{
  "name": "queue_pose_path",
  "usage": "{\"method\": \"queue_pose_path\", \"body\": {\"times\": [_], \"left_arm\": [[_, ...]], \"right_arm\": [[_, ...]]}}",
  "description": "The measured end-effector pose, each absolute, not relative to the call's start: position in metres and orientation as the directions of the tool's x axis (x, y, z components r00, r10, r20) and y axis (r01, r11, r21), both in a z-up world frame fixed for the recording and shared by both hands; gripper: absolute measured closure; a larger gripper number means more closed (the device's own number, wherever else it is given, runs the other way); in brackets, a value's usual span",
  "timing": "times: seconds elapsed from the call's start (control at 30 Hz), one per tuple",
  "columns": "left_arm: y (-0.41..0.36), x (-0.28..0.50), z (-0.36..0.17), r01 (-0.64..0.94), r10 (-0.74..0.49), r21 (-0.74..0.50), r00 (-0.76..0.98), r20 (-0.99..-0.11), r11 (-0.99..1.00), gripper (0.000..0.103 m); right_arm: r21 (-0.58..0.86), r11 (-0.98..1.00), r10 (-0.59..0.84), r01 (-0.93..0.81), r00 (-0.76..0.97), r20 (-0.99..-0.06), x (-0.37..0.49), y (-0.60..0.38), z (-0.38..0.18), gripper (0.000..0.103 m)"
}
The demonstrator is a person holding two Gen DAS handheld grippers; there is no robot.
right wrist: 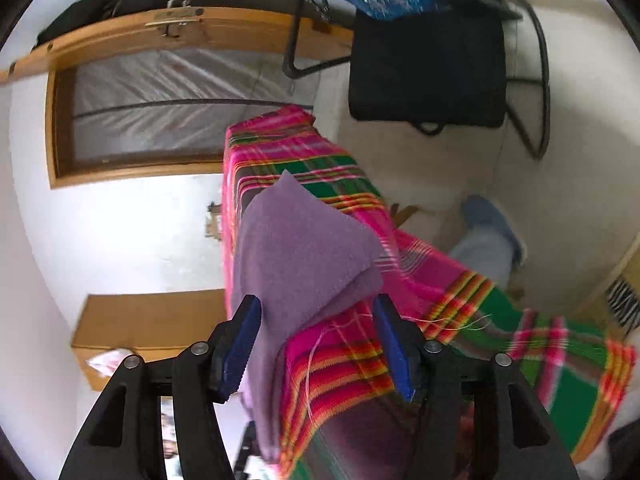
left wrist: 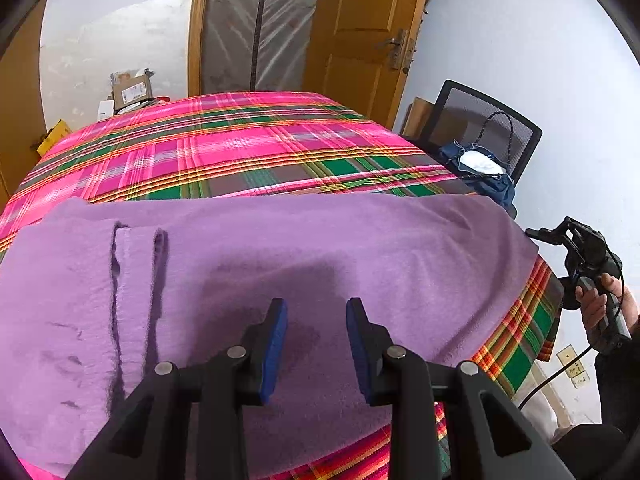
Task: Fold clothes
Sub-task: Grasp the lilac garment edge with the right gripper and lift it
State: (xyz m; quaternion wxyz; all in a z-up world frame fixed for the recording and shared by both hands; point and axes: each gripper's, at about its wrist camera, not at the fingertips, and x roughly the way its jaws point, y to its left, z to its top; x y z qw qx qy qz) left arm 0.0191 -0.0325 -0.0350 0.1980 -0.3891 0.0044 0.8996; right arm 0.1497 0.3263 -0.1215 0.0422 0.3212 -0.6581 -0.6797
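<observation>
A purple fleece garment (left wrist: 280,248) is spread flat across the near part of a tabletop covered by a pink, green and orange plaid cloth (left wrist: 224,140), with one side reaching the cloth's right edge. Two long creases are seen running down the garment's left portion. The left gripper (left wrist: 317,320) is held just above the fleece with its blue-padded fingers (left wrist: 276,344) parted by a moderate gap, and nothing is gripped between them. In the left wrist view the right gripper (left wrist: 560,236) is seen off the tabletop's right edge, held in a hand (left wrist: 600,300). In the right wrist view, which is rolled sideways, the right gripper (right wrist: 316,344) is spread wide, with a corner of the purple garment (right wrist: 304,248) and the hanging plaid edge (right wrist: 340,360) lying between its fingers (right wrist: 240,348) without being clamped. A black mesh chair (left wrist: 488,128) carrying a blue bag (left wrist: 476,168) is placed beside the tabletop, and a wooden door (left wrist: 360,28) is visible beyond it.
</observation>
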Motion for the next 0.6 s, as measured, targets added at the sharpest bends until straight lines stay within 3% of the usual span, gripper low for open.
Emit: {"method": "queue_pose_path", "body": {"times": [0.33,0.6], "left_arm": [[-0.027,0.016,-0.035,-0.356,0.350,-0.147,-0.616,-0.706,-0.923,0.072],[-0.023,0.014,-0.037,-0.362,0.357,-0.152,-0.609,-0.708,-0.920,0.072]], "right_arm": [[0.944,-0.081,-0.492,-0.319,-0.811,-0.316,0.130,0.331,-0.119,0.044],[0.965,-0.084,-0.410,-0.247,-0.875,-0.260,0.139,0.338,-0.108,0.063]]}}
